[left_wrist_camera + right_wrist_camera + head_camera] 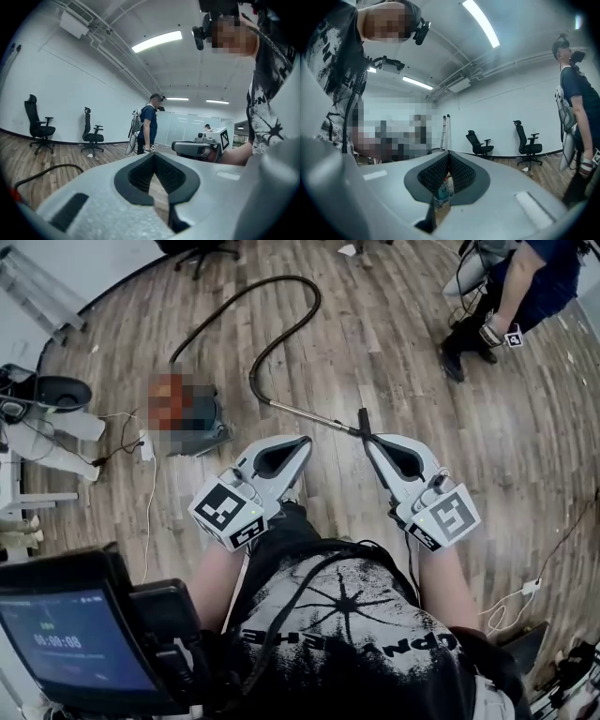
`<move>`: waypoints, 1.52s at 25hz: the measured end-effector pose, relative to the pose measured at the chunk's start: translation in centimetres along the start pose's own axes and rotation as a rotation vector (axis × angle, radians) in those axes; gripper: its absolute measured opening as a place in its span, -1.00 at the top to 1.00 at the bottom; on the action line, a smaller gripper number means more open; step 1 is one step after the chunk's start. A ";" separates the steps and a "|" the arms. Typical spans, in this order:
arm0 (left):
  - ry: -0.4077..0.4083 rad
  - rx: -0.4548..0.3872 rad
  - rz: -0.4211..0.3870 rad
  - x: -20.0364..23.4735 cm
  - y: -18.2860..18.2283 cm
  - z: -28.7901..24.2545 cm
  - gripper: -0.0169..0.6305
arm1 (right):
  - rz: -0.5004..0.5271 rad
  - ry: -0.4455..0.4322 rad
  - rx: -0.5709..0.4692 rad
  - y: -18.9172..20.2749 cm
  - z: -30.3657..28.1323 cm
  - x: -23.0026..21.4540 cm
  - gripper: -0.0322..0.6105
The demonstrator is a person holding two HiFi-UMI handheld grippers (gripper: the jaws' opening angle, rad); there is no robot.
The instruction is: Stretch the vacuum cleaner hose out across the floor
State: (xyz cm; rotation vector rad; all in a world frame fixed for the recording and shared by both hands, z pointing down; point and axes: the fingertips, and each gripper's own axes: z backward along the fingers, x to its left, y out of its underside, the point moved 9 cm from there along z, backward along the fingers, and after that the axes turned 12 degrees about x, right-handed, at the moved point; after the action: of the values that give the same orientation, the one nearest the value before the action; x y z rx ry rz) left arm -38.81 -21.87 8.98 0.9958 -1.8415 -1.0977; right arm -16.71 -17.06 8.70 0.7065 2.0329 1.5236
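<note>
Both sets of jaws are closed tip to tip. My left gripper (306, 441) has nothing between its pads, and neither does my right gripper (366, 426). The vacuum hose (281, 334) loops across the far floor. Its metal wand (305, 413) ends by the right tips; I cannot tell if they touch. The digits on the screen (66, 638) are unreadable.

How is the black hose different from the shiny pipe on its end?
The black hose is dark and bends in a big loop, while the shiny pipe is silver and straight. The black hose is also much longer than the shiny pipe. Both are thin, and they are joined end to end.
</note>
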 end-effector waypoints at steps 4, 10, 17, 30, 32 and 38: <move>0.067 0.041 -0.096 6.8 -3.1 -1.8 0.94 | -0.015 0.067 0.011 -2.2 -4.8 -2.5 0.88; 0.159 0.041 -0.154 17.9 -6.8 -3.3 0.94 | -0.024 0.154 0.022 -5.9 -13.8 -6.3 0.88; 0.198 0.067 -0.172 20.3 -6.9 -4.1 0.94 | -0.022 0.188 0.058 -6.9 -15.0 -6.7 0.88; 0.145 0.071 -0.070 24.2 -3.8 -8.0 0.94 | -0.007 0.061 0.086 -3.9 -18.7 -11.2 0.88; 0.128 0.042 -0.049 25.1 -3.7 -9.1 0.94 | -0.001 0.007 0.095 -3.0 -19.7 -12.4 0.88; 0.154 0.021 -0.066 26.6 -2.1 -14.1 0.94 | 0.016 0.017 0.128 1.0 -20.9 -16.1 0.86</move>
State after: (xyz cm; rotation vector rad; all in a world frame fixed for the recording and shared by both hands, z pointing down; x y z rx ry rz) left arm -36.71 -50.71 17.48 1.1282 -1.7107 -1.0129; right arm -18.59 -42.31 16.22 0.7628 2.1572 1.4224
